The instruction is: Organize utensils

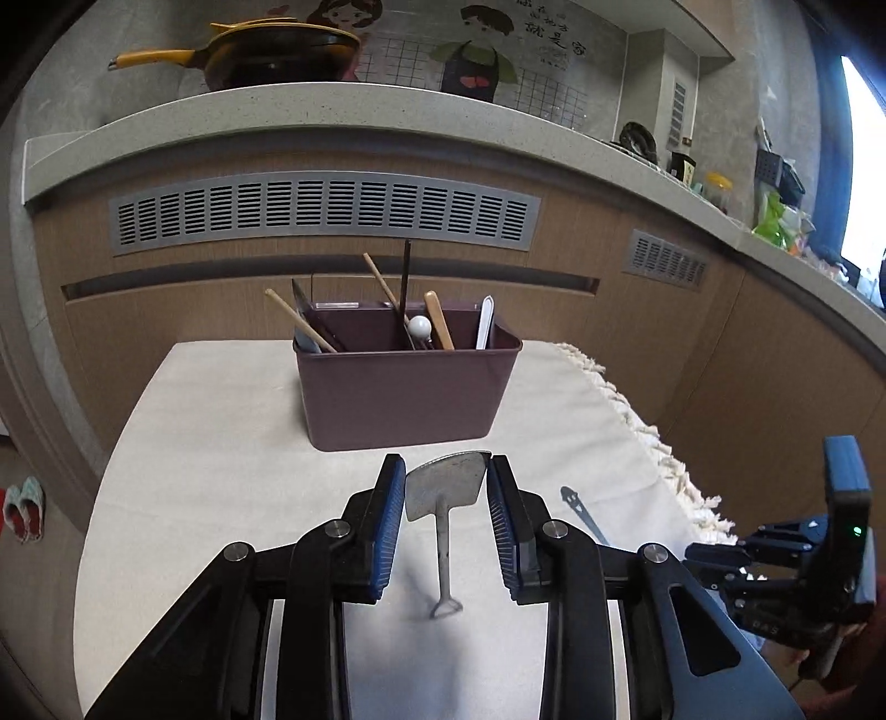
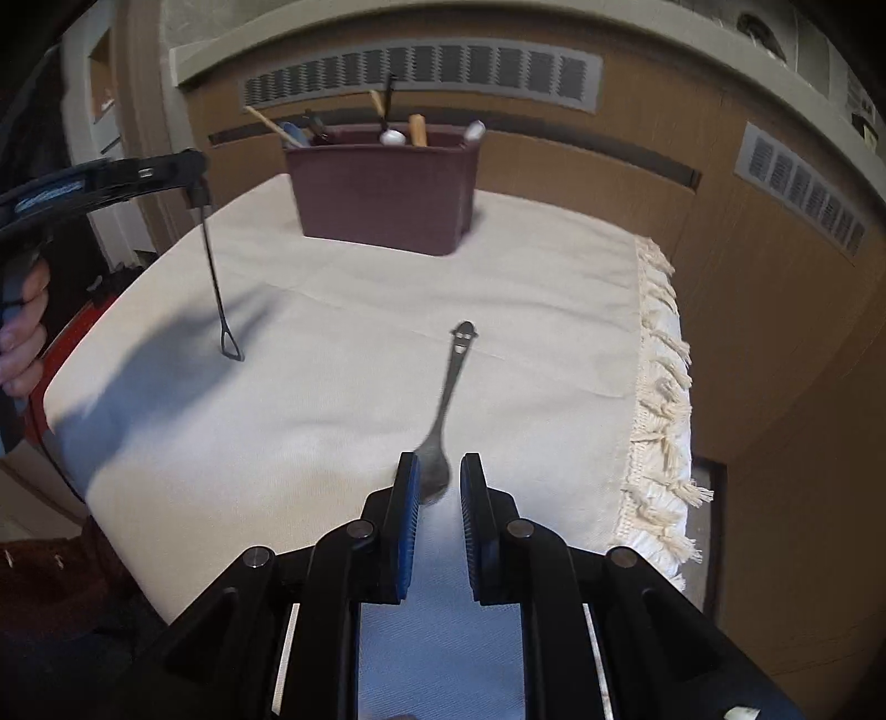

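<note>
My left gripper [image 1: 443, 465] is shut on the flat blade of a small metal shovel-shaped spoon [image 1: 446, 487]. Its thin handle hangs down over the cloth. The right wrist view shows this gripper [image 2: 195, 173] raised at the left with the looped handle [image 2: 213, 277] dangling. My right gripper [image 2: 439, 462] grips the bowl of a dark metal spoon [image 2: 451, 382]. The bowl looks blurred and casts a shadow, and the smiley-faced handle end points away, low over the cloth. A maroon utensil box [image 1: 407, 387] holding several utensils stands at the far side of the table.
A cream tablecloth [image 1: 221, 443] covers the table, its fringe [image 2: 664, 387] hanging off the right edge. Wooden cabinets with grey vents stand behind the box under a counter carrying a yellow-handled pan [image 1: 277, 52]. Slippers [image 1: 25, 507] lie on the floor at left.
</note>
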The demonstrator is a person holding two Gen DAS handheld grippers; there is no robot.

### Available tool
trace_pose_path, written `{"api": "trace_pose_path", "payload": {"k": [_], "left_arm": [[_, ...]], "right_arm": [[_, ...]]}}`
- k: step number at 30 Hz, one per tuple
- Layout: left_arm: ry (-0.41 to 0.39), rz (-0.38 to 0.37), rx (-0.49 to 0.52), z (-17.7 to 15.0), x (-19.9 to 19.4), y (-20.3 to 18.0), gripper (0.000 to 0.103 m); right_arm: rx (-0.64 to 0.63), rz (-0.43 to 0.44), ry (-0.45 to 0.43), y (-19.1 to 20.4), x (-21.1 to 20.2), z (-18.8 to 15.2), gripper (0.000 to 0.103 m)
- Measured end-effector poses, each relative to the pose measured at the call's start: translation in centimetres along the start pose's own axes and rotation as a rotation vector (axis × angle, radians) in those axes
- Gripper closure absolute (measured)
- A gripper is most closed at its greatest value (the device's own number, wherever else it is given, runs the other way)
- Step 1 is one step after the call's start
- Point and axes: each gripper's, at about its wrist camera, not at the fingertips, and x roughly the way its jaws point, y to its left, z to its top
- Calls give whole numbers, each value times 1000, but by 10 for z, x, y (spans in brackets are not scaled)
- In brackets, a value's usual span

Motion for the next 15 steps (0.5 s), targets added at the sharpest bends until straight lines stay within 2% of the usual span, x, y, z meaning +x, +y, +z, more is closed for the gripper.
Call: {"api": "trace_pose_path", "payload": {"k": [1,4,6,9,11,15], "left_arm": [[-3,1,0,0,-1,1,99],[-3,9,-5,0,-2,2,99],[-3,11,-1,0,-1,1,100],[-1,3,-4,0,0,2,100],[6,4,-10,-1,1,2,100],[74,1,-53,-11,12,12,99]], "right_arm": [[23,4,16,-5,4,1,88],[81,79,30,-10,7,-12,88],[47,104,27,1,5,-25,88],[-33,38,40,18,8,-34,88],[-42,23,14,19,5,-27,88],[-4,89,15,12,9,-5,88]]}}
